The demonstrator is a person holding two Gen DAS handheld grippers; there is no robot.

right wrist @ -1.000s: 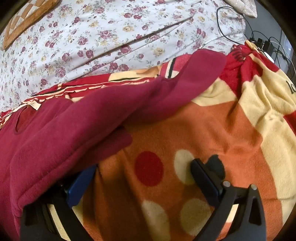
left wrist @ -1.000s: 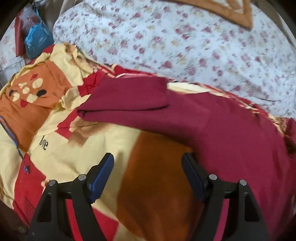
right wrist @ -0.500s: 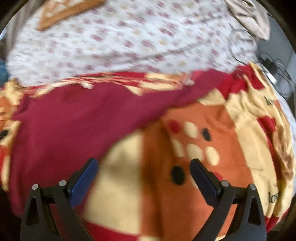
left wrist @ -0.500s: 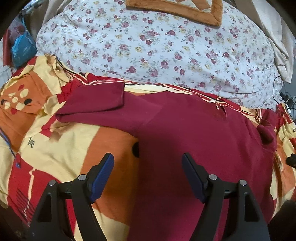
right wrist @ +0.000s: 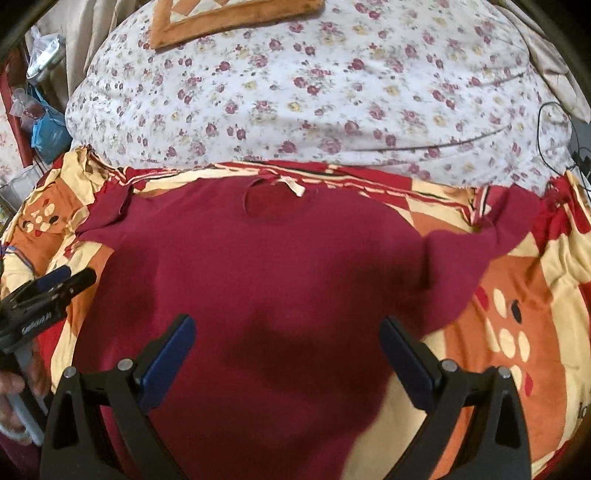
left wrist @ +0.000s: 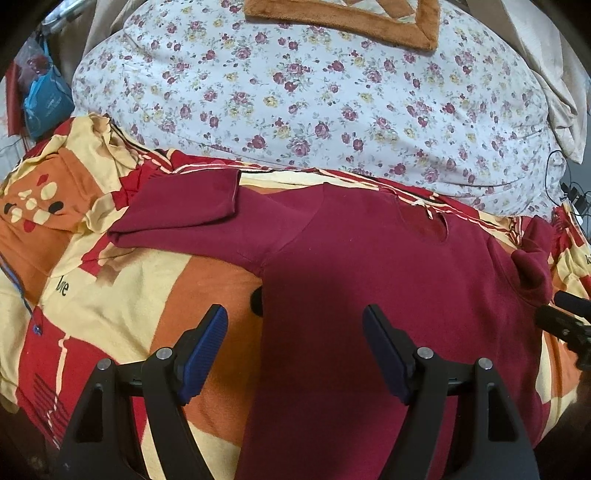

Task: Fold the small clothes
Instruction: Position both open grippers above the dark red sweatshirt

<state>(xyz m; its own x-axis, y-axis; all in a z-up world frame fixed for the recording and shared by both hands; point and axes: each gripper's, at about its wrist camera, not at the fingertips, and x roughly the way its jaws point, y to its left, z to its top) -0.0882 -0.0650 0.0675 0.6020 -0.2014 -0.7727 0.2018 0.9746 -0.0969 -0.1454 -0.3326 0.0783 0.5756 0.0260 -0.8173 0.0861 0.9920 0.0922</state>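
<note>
A dark red long-sleeved top [left wrist: 369, 277] lies spread flat on a patterned red, orange and cream blanket [left wrist: 110, 295], neck hole away from me. Its left sleeve [left wrist: 177, 210] is folded back on itself; its right sleeve [right wrist: 491, 240] stretches out to the right. My left gripper [left wrist: 295, 332] is open and empty above the top's left side edge. My right gripper [right wrist: 286, 343] is open and empty above the top's body [right wrist: 277, 277]. Each gripper shows at the edge of the other's view: the left gripper [right wrist: 55, 284] and the right gripper [left wrist: 565, 317].
A big floral white duvet [left wrist: 314, 96] lies bunched behind the blanket, with an orange-edged cushion [left wrist: 351, 18] on it. A blue bag [left wrist: 44, 103] hangs at the far left. Black cables [right wrist: 554, 122] run at the far right.
Both grippers have pulled back and up from the sleeves, so the whole top now shows spread out. The right gripper no longer sits under the right sleeve.
</note>
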